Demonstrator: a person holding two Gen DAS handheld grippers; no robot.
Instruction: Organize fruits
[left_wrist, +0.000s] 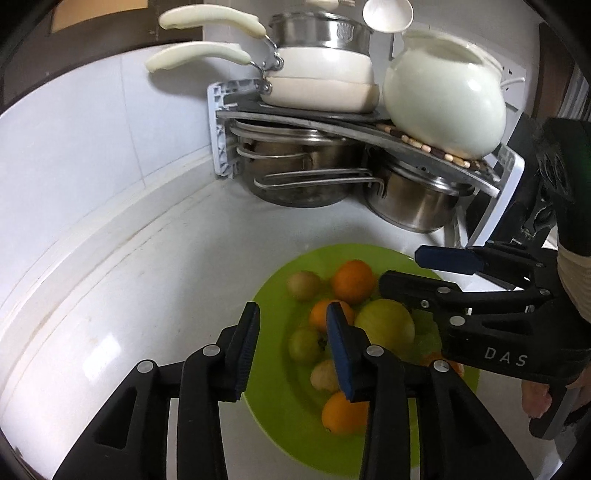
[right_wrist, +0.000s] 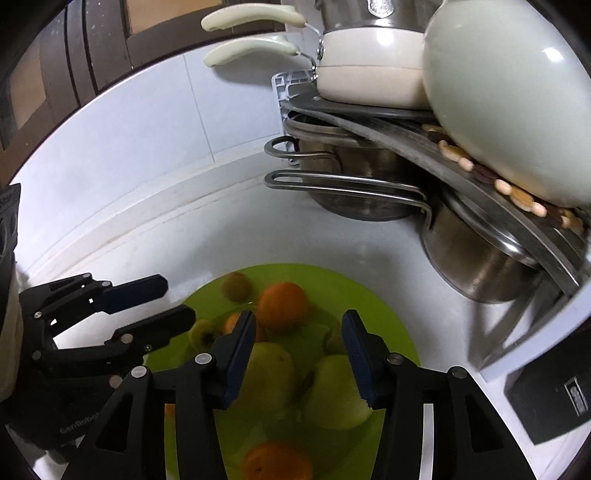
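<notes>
lime-green plastic plate (right_wrist: 388, 325) holds the fruit heap below both tongs. right gripper (right_wrist: 299, 360) and left gripper (left_wrist: 291, 350) hang released, grasping nothing. a careless dip could roll a pear (right_wrist: 336, 391) or orange (right_wrist: 282, 306) off.

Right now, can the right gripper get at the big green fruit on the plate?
Probably yes: the right gripper is open above the big green fruit on the plate, with nothing between.

Right claw (right_wrist: 299, 354) gapes empty above fruit-filled green plate (right_wrist: 388, 314).
</notes>
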